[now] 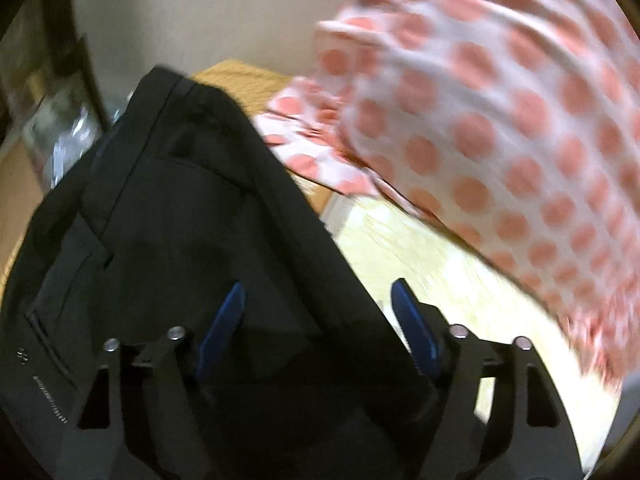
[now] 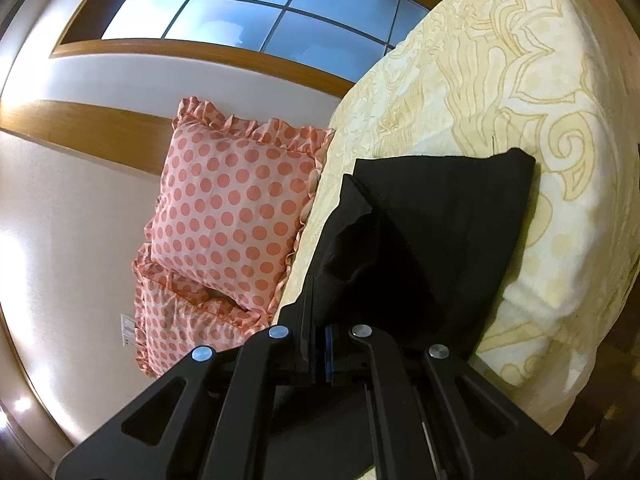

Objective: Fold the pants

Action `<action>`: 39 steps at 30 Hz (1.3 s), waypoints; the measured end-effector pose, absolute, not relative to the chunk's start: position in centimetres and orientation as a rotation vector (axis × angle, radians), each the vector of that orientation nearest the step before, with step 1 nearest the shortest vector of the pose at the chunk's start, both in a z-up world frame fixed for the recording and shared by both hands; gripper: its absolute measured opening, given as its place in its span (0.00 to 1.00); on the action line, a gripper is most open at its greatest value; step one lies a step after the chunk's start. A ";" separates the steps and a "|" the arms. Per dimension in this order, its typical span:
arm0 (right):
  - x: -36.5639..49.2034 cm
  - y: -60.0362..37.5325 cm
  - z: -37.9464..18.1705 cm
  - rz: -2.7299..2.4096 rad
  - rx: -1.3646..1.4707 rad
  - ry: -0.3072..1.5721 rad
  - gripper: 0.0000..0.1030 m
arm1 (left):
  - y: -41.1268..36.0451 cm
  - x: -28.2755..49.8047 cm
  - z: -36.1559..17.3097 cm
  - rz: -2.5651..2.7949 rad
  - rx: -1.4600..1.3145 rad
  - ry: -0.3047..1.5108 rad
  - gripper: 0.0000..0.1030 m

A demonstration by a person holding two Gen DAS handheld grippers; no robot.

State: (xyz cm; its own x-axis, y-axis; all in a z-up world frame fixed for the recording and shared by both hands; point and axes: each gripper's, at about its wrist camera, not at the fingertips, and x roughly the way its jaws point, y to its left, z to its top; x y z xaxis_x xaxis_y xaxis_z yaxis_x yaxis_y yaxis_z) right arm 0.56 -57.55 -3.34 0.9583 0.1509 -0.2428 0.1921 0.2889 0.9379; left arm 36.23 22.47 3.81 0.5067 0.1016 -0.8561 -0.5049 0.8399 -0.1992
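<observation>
Here, black pants [image 2: 432, 240] pinched in right tool [image 2: 326, 350], left tool [image 1: 318, 312] spread over them.

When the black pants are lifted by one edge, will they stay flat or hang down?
The black pants would probably hang limp: where the right gripper pinches them, the cloth creases and drapes. They seem light for their size. The left gripper is open, so that side would likely sag.
</observation>
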 end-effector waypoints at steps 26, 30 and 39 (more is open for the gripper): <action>0.8 -60.1 -2.7 -0.181 1.092 0.444 0.03 | 24.7 -1.1 2.6 0.400 -0.646 0.702 0.12; 0.6 -60.0 -2.8 -0.194 1.081 0.451 0.03 | 24.7 -1.3 3.1 0.402 -0.629 0.680 0.23; 0.7 -59.5 0.0 -0.213 0.966 0.457 0.03 | 25.5 -1.3 2.7 0.392 -0.668 0.676 0.24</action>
